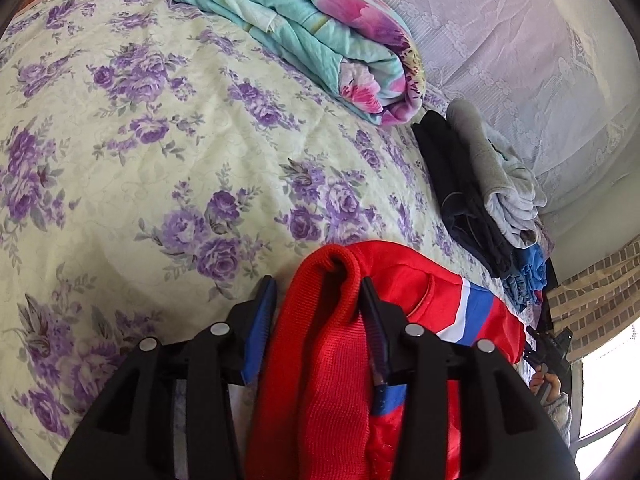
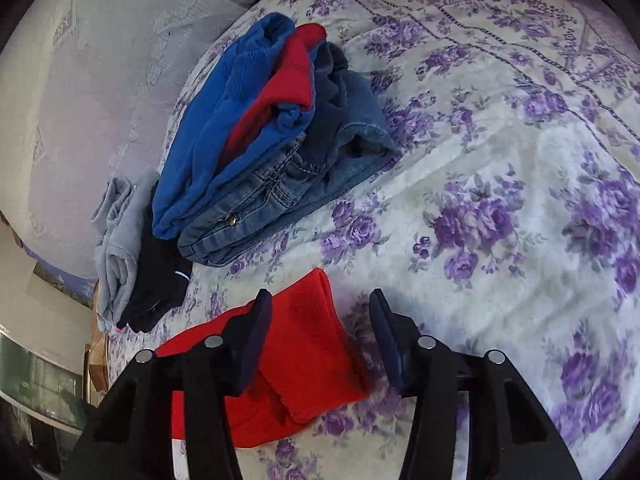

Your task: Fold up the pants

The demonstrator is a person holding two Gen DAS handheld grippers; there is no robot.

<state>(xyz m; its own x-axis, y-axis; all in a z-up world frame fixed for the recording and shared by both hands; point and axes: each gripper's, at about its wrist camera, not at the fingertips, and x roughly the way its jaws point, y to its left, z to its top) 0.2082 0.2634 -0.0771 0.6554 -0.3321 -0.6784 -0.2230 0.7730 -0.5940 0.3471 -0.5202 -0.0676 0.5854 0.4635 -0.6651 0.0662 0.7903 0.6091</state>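
While your left gripper (image 1: 318, 300) points down at the bed, its two fingers straddle the ribbed red cuff of the red pants (image 1: 320, 360); a sliver of gap shows beside the blue-padded left finger (image 1: 260, 328), so I cannot tell whether the pads press the cloth. The pants, with a white and blue stripe, lie at the near edge of the floral bedspread (image 1: 160, 140). A folded turquoise quilt (image 1: 304, 28) sits toward the bed's far side, and a stack of dark and grey clothes (image 1: 480, 184) rests along its right edge, against the lace-covered pillow (image 1: 500, 40).

In your right wrist view, your right gripper (image 2: 320, 312) stands open above the bedspread (image 2: 500, 140): its left finger overlaps the pants' (image 2: 304, 352) red cuff, its right finger is clear of the cloth. Beyond lie folded jeans (image 2: 288, 184) with blue and red garments (image 2: 240, 100) on top, near the bed's left edge.
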